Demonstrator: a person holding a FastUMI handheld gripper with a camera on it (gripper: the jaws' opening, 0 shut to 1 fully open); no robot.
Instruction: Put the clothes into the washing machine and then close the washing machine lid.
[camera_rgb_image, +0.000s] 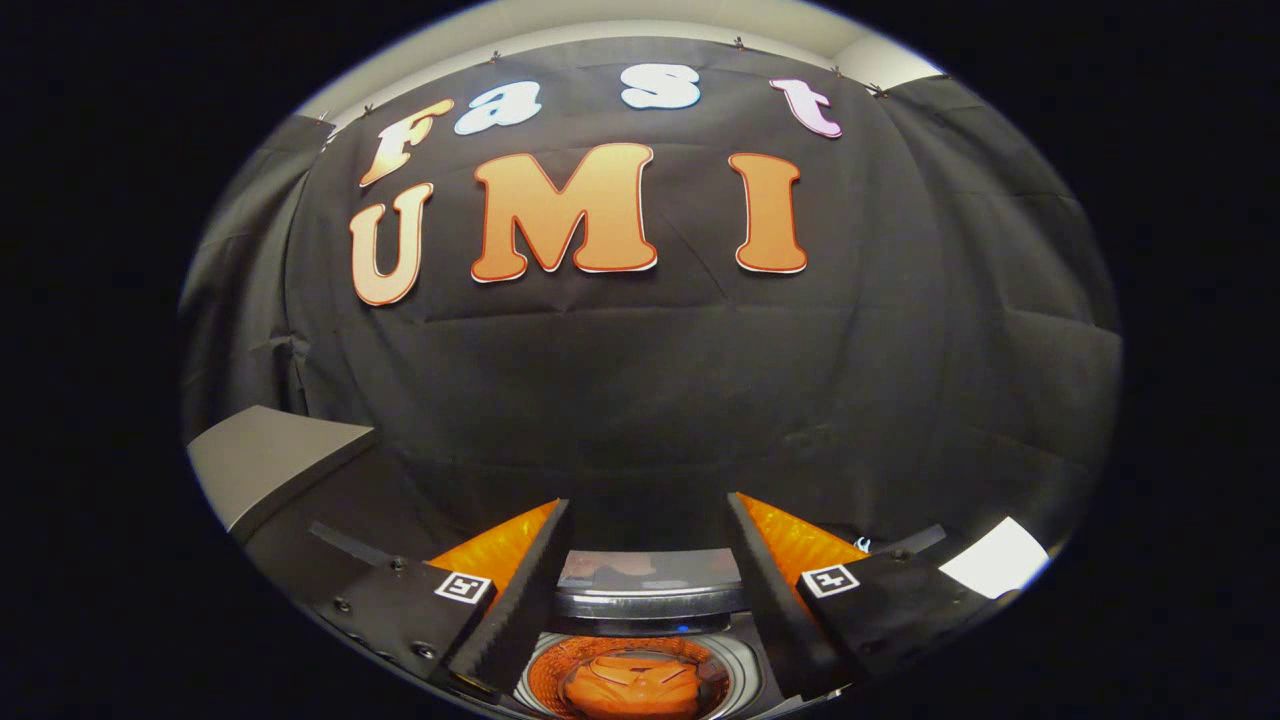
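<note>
Dim overall, black booth cloth soaks up most light. Brightest spots: pale ceiling strip up top and a blown-out white patch beyond the gripper. Jaws wide apart, sharp. Strong fisheye bowing, cloth folds curve toward the rim. Glare streak on the washing machine lid, drum glows orange, slightly soft. Edges darken, mild blur

black cloth wall — behind | grey panel — left | white patch — right
</note>
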